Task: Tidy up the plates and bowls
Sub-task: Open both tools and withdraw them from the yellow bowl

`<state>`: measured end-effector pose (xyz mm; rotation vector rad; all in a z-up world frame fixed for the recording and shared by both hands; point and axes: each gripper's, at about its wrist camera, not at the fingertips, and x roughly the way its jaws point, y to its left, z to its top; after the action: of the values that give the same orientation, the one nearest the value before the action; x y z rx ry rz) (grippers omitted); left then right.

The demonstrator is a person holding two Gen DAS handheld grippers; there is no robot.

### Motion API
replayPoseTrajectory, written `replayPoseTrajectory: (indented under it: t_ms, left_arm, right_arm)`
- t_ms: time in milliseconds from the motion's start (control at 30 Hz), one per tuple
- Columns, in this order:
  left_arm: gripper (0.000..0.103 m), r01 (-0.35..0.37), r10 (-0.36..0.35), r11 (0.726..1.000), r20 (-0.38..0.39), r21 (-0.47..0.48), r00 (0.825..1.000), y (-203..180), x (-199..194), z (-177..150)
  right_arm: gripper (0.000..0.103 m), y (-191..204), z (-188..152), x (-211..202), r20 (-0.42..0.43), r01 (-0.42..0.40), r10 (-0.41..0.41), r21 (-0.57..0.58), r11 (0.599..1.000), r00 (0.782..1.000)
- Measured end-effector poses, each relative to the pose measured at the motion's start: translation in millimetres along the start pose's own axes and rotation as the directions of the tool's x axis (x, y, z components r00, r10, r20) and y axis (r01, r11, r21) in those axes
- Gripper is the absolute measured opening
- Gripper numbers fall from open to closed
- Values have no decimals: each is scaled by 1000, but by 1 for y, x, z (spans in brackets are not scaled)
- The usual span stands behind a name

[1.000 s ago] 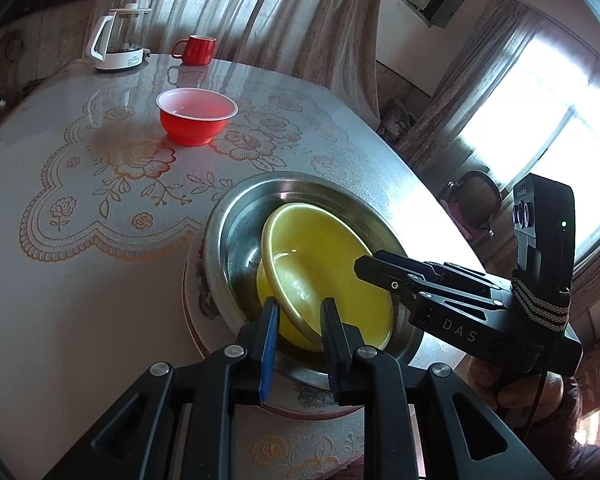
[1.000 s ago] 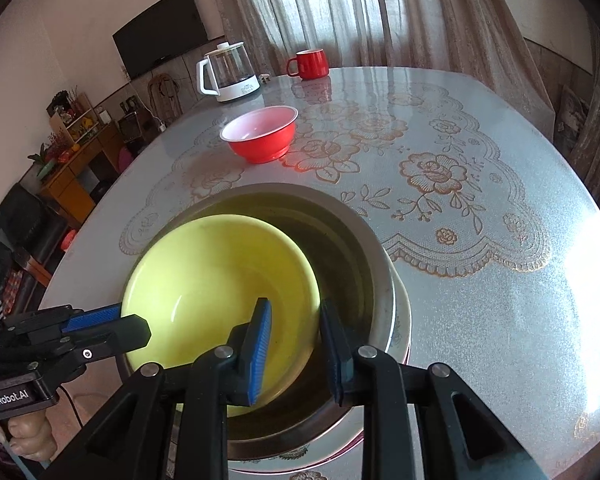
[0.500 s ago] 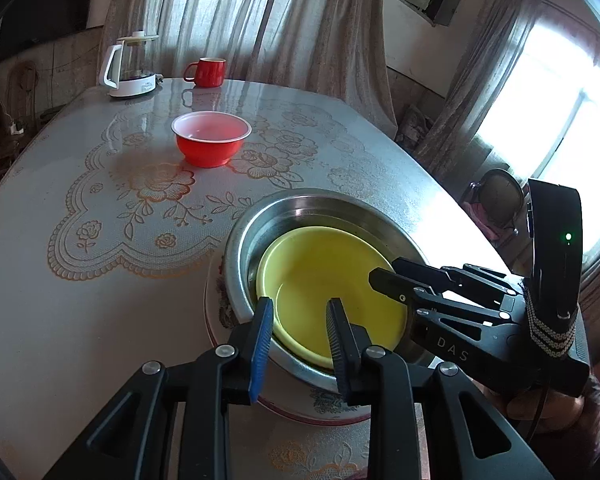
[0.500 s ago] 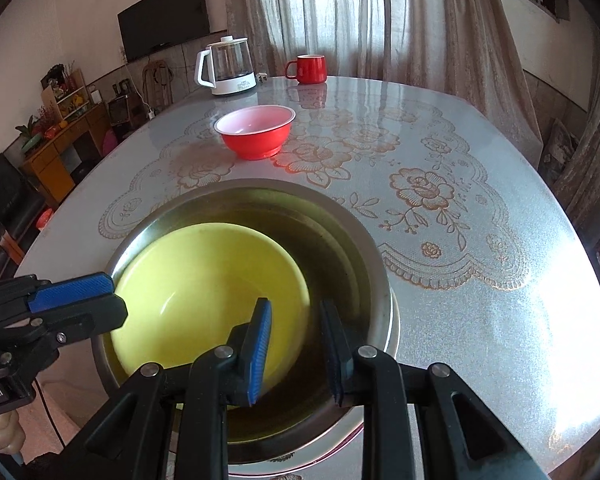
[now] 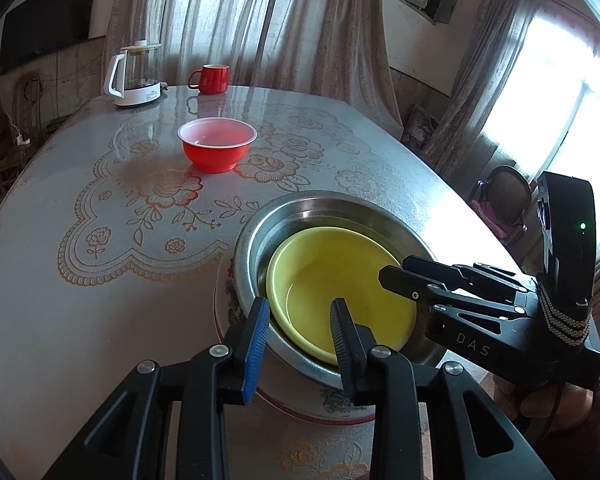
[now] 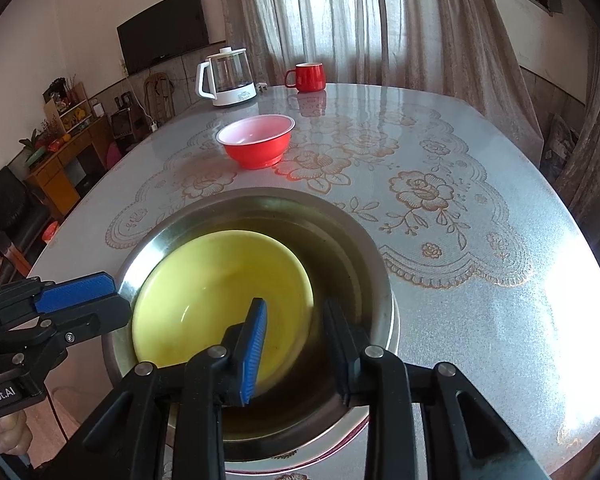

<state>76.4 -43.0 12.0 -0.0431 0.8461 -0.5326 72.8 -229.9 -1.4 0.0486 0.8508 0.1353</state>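
left wrist: round glossy yellow bowl (image 5: 340, 292) nests in steel basin (image 5: 300, 216); both grippers released.

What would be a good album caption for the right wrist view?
Yellow bowl nested in steel bowl; red bowl waits beyond.

Kettle (image 5: 134, 76), red mug (image 5: 210, 78), television (image 6: 164, 30)

Daylight through window (image 5: 556, 128), glare on table (image 6: 560, 292), fisheye-curved edges.
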Motion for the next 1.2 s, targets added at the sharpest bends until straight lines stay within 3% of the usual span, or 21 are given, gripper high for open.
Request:
replayPoseTrajectory:
  t_ms: [433,1000,1200]
  left_arm:
    - [32,-112,112,994,32,-4,993,14,-3,0]
    - [34,-151,152,987,21,-46,988,37,2,3]
    - [34,-162,164,985,16,-64,986,44,4,4]
  right_arm:
    - [30,-6,6,-9,54,-43,40,48,998,998]
    - [30,-18,30,-1,54,-182,176,158,970,983]
    - [30,-24,39,2,65,-156,147,175,972,987]
